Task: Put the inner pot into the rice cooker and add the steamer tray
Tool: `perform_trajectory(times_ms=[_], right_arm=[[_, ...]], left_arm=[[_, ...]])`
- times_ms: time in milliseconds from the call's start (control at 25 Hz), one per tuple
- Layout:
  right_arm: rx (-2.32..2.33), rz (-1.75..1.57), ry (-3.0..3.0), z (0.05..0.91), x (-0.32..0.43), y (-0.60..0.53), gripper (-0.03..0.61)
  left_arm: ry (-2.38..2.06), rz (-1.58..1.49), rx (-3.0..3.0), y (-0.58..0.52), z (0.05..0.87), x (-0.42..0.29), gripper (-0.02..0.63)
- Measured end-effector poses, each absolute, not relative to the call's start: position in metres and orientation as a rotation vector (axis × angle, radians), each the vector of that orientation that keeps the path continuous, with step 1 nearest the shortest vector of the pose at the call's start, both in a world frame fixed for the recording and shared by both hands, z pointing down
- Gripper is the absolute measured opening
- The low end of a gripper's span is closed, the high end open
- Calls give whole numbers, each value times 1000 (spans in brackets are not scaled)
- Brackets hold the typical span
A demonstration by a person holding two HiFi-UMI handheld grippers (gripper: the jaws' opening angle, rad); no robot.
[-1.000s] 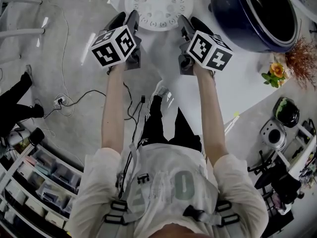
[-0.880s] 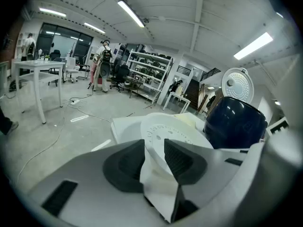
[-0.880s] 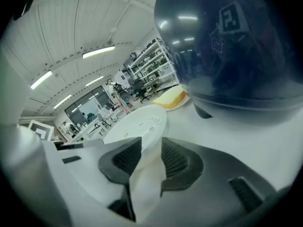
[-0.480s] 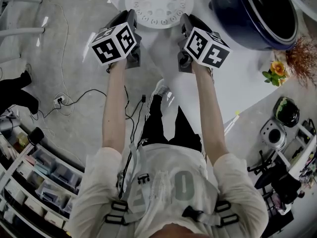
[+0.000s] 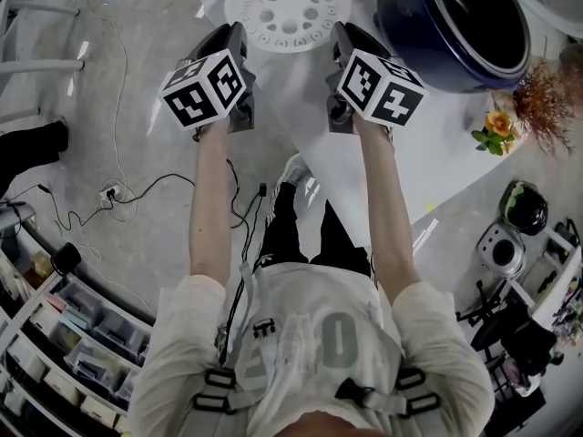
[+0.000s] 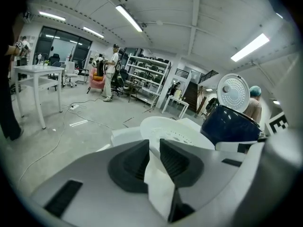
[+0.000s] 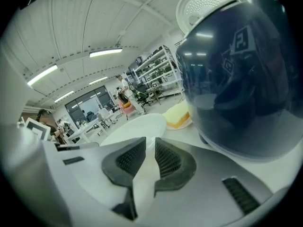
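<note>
Left gripper, its jaws having just closed in, clamps the rim of the white steamer tray, the rim pinched between its ribbed pads; right gripper, its jaws likewise just closing, grips the same tray's rim on the opposite side; the perforated tray spans between the two tools, just ahead of their tips, at the near end of the white table; close to the right gripper's right stands the dark blue rice cooker, its lid raised; beyond the tray lies a yellow block.
</note>
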State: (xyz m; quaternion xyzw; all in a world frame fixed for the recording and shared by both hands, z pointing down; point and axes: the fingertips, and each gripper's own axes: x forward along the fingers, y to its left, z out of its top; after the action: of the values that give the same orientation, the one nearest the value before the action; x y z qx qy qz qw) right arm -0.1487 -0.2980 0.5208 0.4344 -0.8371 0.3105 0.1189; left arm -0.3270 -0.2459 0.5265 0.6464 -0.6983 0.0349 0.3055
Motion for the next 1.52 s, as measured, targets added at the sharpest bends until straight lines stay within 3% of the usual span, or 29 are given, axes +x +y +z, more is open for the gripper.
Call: perform_trajectory(times_ms=[120, 200, 480, 560, 600, 640, 880, 1000, 1520], right_arm=[[1274, 835, -2480, 495, -151, -300, 5], [1250, 817, -2486, 484, -155, -298, 5], [1266, 795, -2353, 515, -145, -295, 5], [1270, 822, -2328, 529, -140, -298, 43], [1259, 851, -2327, 534, -139, -299, 123], [1249, 878, -2328, 538, -141, -301, 163], [1248, 921, -2318, 544, -149, -315, 161], [1242, 933, -2316, 549, -151, -322, 167], [1243, 985, -2287, 570, -160, -341, 144]], left_arm=[[-1874, 61, 1756, -249, 497, -329, 78], [-1872, 60, 1776, -255, 483, -324, 21], [-1906, 93, 1575, -251, 526, -327, 23], [-1941, 117, 1516, -248, 538, -338, 26], [-1939, 131, 1509, -248, 543, -340, 39], [-1932, 144, 1508, -249, 547, -342, 76], [-1921, 166, 1494, -256, 553, -349, 100], [-1893, 169, 1497, -261, 561, -347, 147], [-1865, 210, 1449, -271, 580, -354, 138]])
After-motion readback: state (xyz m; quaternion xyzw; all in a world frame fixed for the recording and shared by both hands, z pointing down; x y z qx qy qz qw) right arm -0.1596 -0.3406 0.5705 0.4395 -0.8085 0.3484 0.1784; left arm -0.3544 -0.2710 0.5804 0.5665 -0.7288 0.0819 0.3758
